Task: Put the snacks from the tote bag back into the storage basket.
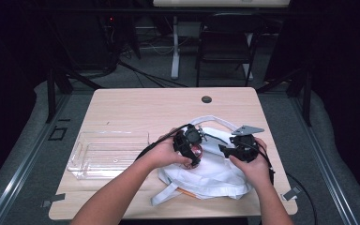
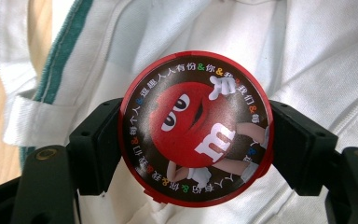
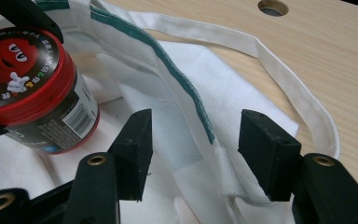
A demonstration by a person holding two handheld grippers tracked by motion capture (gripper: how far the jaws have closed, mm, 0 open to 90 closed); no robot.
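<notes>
A white cloth tote bag [image 1: 215, 173] with a green-striped rim [image 3: 186, 88] lies on the wooden table [image 1: 150, 105]. My left gripper [image 1: 193, 151] is shut on a round red candy tub [image 2: 196, 128], its lid printed with a red cartoon face, held just over the bag. The same tub [image 3: 32, 88] appears at the upper left of the right gripper view. My right gripper [image 3: 193, 149] is open, its jaws straddling the bag's green-edged rim without pinching it. In the high view the right gripper [image 1: 229, 151] sits on the bag, right of the left one.
A clear plastic tray [image 1: 108, 154] rests on the table's left side. A cable hole [image 1: 206, 99] sits near the far edge. One bag strap [image 3: 279, 60] loops toward the back of the table. A black chair [image 1: 225, 42] stands beyond the table.
</notes>
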